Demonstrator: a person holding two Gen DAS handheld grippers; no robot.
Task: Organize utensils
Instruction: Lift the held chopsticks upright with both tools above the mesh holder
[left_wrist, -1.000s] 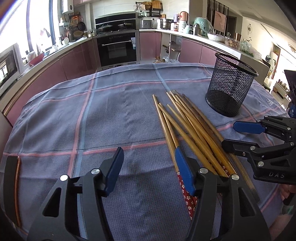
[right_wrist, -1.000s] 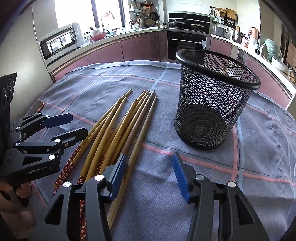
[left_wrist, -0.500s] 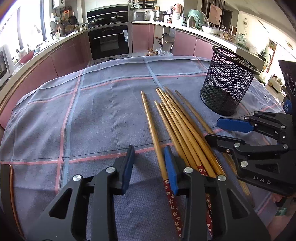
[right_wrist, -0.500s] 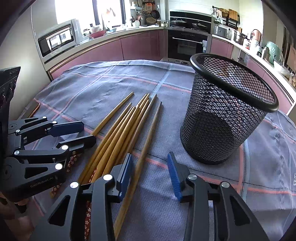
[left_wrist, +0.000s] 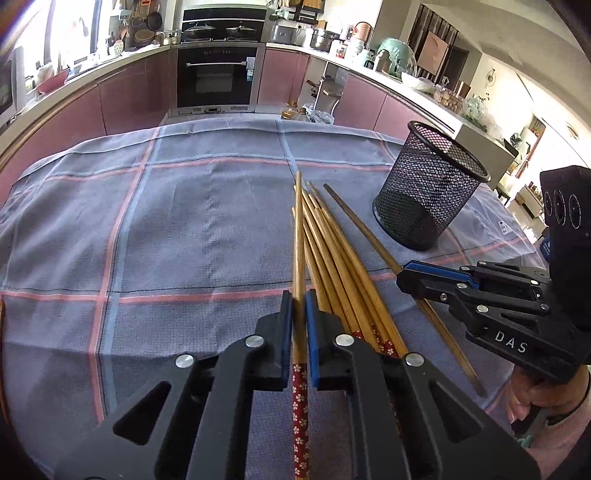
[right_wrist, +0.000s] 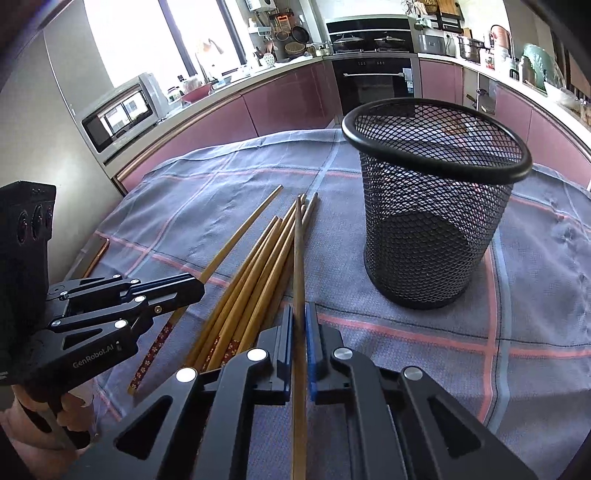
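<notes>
Several bamboo chopsticks (left_wrist: 332, 266) with red flowered ends lie in a fan on the checked cloth. My left gripper (left_wrist: 299, 299) is shut on the leftmost chopstick (left_wrist: 298, 229), just above its red end. My right gripper (right_wrist: 299, 310) is shut on the rightmost, plainer chopstick (right_wrist: 298, 258). In the right wrist view the left gripper (right_wrist: 201, 288) sits at the left, over its chopstick (right_wrist: 240, 236). In the left wrist view the right gripper (left_wrist: 404, 275) sits at the right, on its chopstick (left_wrist: 369, 236). A black mesh cup (right_wrist: 436, 221) stands upright and empty, right of the fan (right_wrist: 258, 280).
The grey-blue cloth (left_wrist: 184, 229) with pink and blue stripes covers the table. A person's hand (left_wrist: 535, 398) holds the right gripper's handle. A thin copper-coloured rod (right_wrist: 98, 254) lies at the table's left edge. Kitchen counters and an oven (left_wrist: 218, 74) stand beyond.
Both pairs of jaws have closed from wide open, each onto one chopstick. Both wrist views have swung so that the gripped chopstick runs straight ahead.
</notes>
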